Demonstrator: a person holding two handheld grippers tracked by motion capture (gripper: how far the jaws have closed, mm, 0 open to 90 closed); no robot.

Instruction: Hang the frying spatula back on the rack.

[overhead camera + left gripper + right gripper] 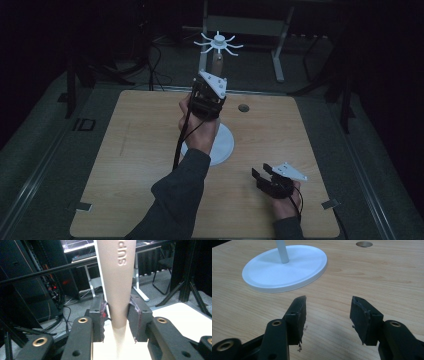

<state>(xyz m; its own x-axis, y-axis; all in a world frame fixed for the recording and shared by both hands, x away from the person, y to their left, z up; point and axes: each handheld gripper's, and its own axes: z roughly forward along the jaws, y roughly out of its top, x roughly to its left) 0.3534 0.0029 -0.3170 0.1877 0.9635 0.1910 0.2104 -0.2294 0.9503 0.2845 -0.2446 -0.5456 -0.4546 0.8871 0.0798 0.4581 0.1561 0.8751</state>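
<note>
Three cameras: one fixed overhead, one riding on each claw.

The high view looks forward and down over the wooden table (150, 150). The left gripper view looks level along its jaws, very close to the tan post (117, 285) between them, dim room beyond. The right gripper view tilts down at the tabletop, with the white round base (284, 270) ahead-left of its jaws; the high view shares it.

Beige handle (117, 282), white round base (284, 268), light wood-grain table (367, 272), black claws.
</note>
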